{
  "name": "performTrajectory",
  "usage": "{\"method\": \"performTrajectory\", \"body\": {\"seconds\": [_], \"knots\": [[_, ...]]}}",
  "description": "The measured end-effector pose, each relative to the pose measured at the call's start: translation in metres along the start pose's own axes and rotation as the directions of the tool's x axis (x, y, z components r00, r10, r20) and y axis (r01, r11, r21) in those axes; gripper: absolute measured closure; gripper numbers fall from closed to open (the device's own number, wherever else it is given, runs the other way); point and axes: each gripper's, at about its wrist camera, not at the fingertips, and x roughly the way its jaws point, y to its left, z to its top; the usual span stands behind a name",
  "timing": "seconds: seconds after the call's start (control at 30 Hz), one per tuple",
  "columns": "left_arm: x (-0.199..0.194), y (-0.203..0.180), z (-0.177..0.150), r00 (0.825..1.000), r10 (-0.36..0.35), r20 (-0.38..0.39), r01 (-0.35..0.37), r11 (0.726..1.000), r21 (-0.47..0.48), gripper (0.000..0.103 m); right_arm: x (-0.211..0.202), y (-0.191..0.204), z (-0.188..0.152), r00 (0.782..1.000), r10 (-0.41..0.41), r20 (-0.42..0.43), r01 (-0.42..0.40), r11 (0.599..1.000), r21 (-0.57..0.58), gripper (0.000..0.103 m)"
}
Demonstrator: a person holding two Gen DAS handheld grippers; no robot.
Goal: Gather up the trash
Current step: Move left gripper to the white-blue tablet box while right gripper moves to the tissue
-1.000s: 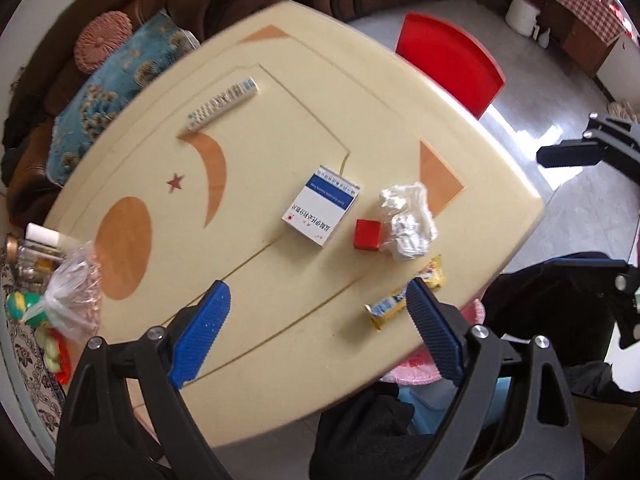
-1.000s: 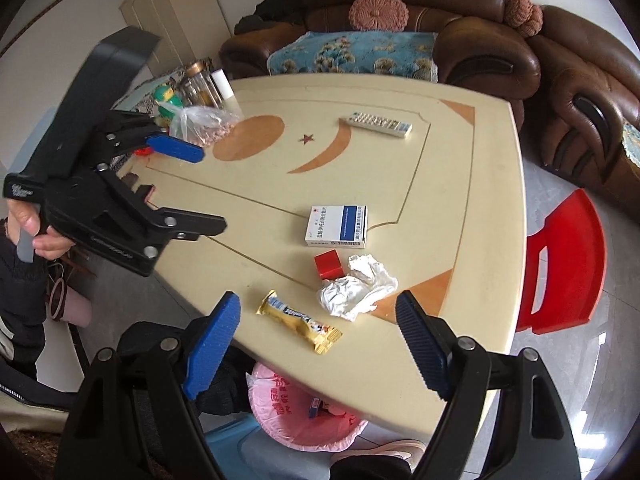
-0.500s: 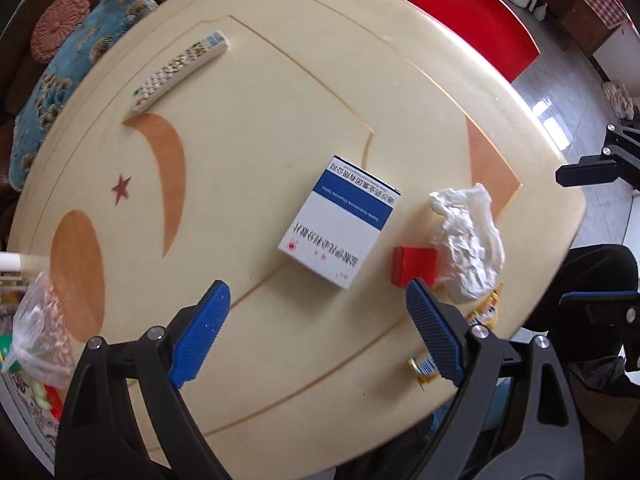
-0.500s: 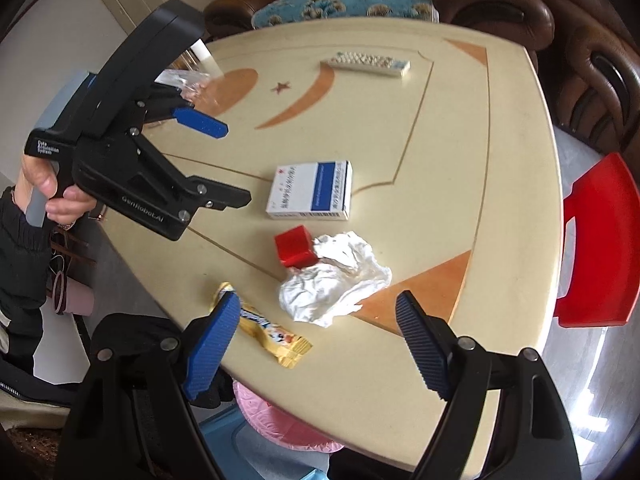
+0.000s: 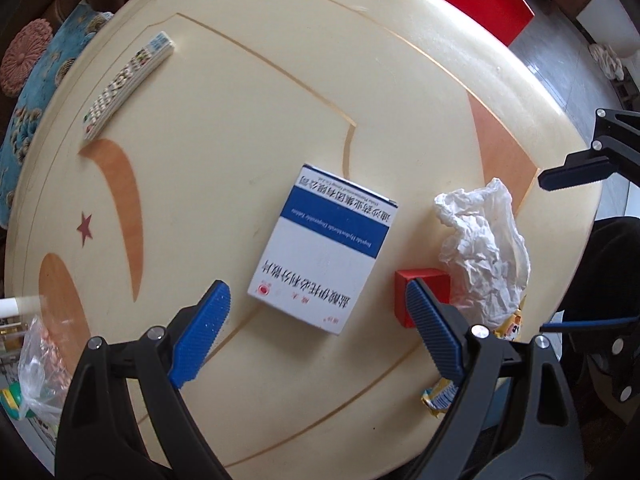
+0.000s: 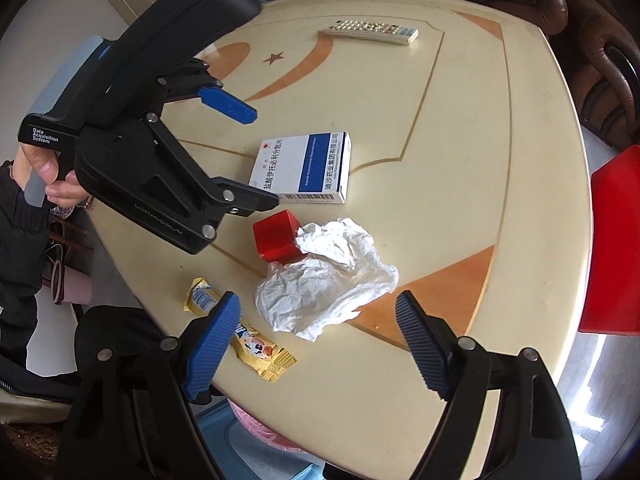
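— Hovering over the cream tabletop, the left gripper has its blue fingers spread wide with nothing between them. What lies below it?

— A white-and-blue medicine box lies flat just ahead of the gap. A small red cube sits beside the box, partly behind the right-hand finger, and touches a crumpled white tissue.

— And the right gripper?

— Its fingers are also wide apart and hold nothing. In its view the tissue lies just ahead of the gap, against the red cube. A yellow snack wrapper lies near the tabletop's near edge, partly behind the left-hand finger.

— Anything farther off?

— A white remote control lies well apart at the far side, near the crescent inlay. A red chair stands by the tabletop's edge, and a clear plastic bag rests at the other edge.
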Motion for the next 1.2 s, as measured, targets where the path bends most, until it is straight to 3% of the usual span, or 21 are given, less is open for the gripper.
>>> {"method": "performTrajectory", "body": {"seconds": [0.27,0.63,0.8,0.97,1.2], "knots": [[0.011,0.003,0.010,1.000,-0.027,-0.001,0.027,1.000,0.007,0.015,0.012,0.009,0.003,0.999,-0.042,-0.015,0.041,0.998,-0.051,0.025],[0.025,0.035,0.004,0.987,-0.156,0.028,0.158,0.985,-0.065,0.010,0.033,0.020,0.002,0.998,-0.059,-0.033,0.056,0.995,-0.081,0.025],[0.046,0.044,0.002,0.992,-0.125,-0.023,0.123,0.989,-0.077,0.010,0.035,0.018,0.004,0.998,-0.065,-0.028,0.062,0.995,-0.081,0.025],[0.051,0.039,0.003,0.998,-0.063,-0.012,0.062,0.997,-0.051,0.010,0.040,0.020,0.005,0.995,-0.097,-0.016,0.096,0.991,-0.092,0.025],[0.055,0.039,0.016,0.999,-0.052,-0.010,0.051,0.994,-0.092,0.009,0.049,0.027,0.003,0.988,-0.156,0.008,0.156,0.980,-0.122,0.025]]}}
